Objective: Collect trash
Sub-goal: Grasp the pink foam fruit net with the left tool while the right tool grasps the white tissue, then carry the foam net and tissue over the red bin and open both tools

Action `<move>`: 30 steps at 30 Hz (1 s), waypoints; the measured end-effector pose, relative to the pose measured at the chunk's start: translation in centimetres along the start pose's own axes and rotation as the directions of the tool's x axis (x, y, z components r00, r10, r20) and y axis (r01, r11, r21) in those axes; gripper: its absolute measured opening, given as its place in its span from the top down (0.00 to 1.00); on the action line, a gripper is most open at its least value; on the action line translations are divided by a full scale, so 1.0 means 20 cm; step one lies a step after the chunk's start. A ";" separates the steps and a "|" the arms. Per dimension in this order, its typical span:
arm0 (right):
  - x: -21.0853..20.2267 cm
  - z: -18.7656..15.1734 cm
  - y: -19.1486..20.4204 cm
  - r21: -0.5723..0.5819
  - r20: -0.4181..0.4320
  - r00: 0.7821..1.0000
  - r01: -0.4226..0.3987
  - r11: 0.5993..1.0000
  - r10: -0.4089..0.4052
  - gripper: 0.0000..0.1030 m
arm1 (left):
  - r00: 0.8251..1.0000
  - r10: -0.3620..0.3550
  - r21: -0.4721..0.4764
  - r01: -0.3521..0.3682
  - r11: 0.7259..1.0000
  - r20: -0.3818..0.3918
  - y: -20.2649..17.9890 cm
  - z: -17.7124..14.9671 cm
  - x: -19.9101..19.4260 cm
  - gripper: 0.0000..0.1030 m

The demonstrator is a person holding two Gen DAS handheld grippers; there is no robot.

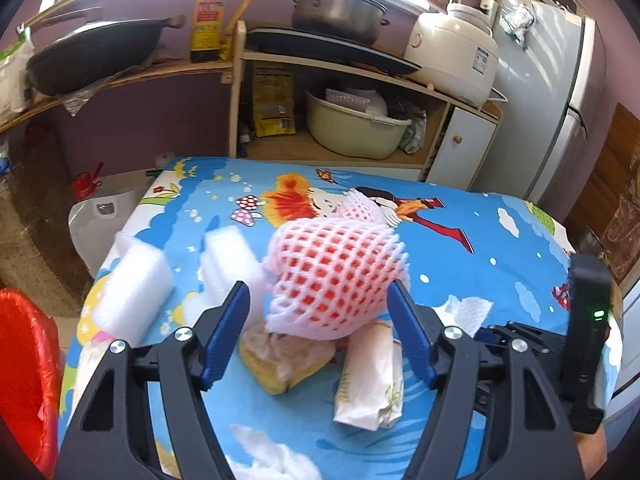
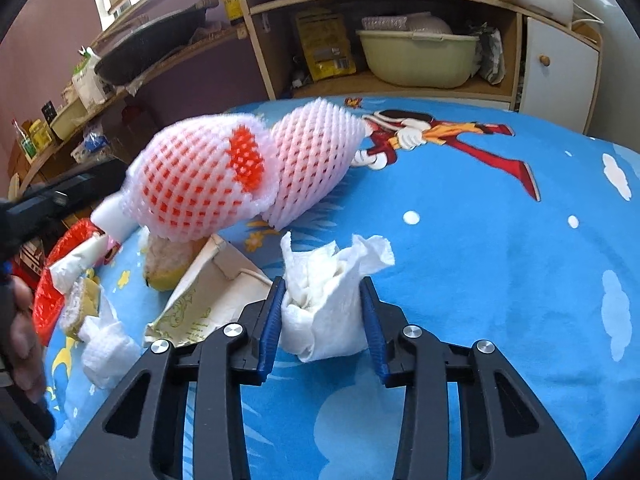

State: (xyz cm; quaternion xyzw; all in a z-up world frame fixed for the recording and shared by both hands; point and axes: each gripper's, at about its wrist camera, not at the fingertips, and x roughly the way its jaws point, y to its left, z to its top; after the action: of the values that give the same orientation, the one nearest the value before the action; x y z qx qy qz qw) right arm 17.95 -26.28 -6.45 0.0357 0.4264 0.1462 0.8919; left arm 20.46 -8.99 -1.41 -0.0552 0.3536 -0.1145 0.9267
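Note:
A pink-white foam fruit net (image 1: 336, 276) lies on a yellowish crumpled wrapper (image 1: 280, 360), between the blue pads of my left gripper (image 1: 320, 292). The right pad touches the net, while a small gap shows at the left pad, so the jaws stand open around it. In the right wrist view the same net (image 2: 192, 188) looks blurred, with a second net (image 2: 316, 160) behind it. My right gripper (image 2: 322, 304) is shut on a crumpled white paper towel (image 2: 328, 288) on the blue cartoon tablecloth (image 2: 500, 280).
Two white foam blocks (image 1: 136, 280) lie left of the net. A white printed paper bag (image 1: 372, 376) and more tissue (image 2: 104, 352) lie nearby. A red bin (image 1: 24, 368) stands below the table's left edge. A shelf with a green basin (image 1: 356, 128) stands behind the table. A hand (image 2: 20, 340) shows at the left.

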 end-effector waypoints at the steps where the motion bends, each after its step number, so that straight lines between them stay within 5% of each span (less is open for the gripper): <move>1: -0.02 0.00 -0.01 0.005 0.010 1.000 -0.002 1.000 0.002 0.64 | 1.000 -0.002 0.005 0.002 1.000 -0.009 -0.01 0.00 0.02 0.37; 8: -0.16 0.04 -0.04 0.022 0.074 0.997 -0.016 1.000 0.015 0.64 | 0.997 0.012 0.033 -0.009 0.999 -0.072 -0.06 0.00 0.15 0.45; 15: -0.25 0.05 -0.05 0.026 0.108 0.994 -0.020 0.999 0.017 0.64 | 0.993 0.025 0.073 -0.017 0.997 -0.117 -0.07 -0.03 0.20 0.83; 30: -0.37 0.06 0.02 0.013 0.151 0.988 -0.012 1.000 0.010 0.64 | 0.999 -0.031 0.041 0.032 0.999 -0.030 -0.07 -0.06 -0.14 0.84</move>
State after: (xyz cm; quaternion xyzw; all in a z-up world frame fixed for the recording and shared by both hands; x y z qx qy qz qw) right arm 14.29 -28.00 -0.02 0.0551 0.3585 0.1452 0.9205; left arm 17.46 -9.65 -0.32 -0.0399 0.3639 -0.1372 0.9204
